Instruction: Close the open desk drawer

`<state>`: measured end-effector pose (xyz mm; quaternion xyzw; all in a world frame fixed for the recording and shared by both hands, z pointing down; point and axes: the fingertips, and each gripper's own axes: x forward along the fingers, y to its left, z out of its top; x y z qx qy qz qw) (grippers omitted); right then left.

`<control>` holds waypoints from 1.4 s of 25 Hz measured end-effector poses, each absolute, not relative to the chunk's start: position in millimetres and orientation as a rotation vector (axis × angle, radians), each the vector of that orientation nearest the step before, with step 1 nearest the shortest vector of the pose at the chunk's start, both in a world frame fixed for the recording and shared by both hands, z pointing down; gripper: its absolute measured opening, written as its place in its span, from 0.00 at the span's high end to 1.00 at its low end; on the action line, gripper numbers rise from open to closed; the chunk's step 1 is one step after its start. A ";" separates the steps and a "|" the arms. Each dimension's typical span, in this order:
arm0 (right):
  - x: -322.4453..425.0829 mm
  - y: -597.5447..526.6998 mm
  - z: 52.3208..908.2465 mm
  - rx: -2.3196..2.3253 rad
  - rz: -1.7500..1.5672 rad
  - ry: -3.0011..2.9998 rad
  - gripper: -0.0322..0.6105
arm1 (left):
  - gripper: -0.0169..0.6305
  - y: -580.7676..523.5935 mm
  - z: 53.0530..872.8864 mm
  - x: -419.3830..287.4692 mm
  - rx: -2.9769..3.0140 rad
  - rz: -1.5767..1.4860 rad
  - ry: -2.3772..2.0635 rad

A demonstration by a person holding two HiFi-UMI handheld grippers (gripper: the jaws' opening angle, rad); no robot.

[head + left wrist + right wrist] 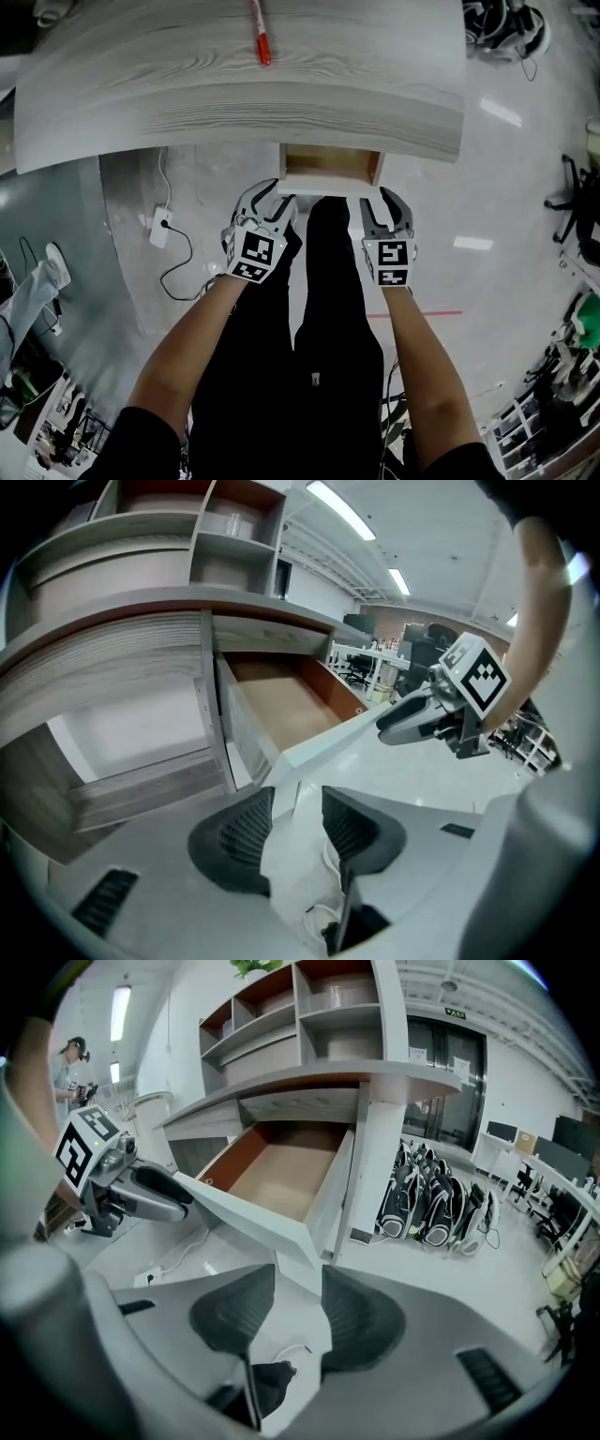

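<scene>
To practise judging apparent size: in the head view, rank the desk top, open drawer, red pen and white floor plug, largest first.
1. desk top
2. open drawer
3. red pen and white floor plug: too alike to rank; the pen is longer, the plug wider, and the pen lies nearer the camera.
</scene>
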<state>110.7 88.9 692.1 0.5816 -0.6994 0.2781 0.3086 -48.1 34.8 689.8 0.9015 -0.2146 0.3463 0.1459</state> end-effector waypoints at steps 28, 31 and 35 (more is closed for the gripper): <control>111.5 71.3 684.9 1.600 0.774 -1.815 0.73 | 0.72 18.1 676.2 -41.1 2.455 0.927 -0.718; 114.1 70.8 672.7 1.622 0.752 -1.837 0.74 | 0.72 17.4 664.7 -39.7 2.456 0.894 -0.732; 112.5 68.2 661.5 1.630 0.726 -1.867 0.74 | 0.72 12.6 652.6 -40.8 2.466 0.865 -0.721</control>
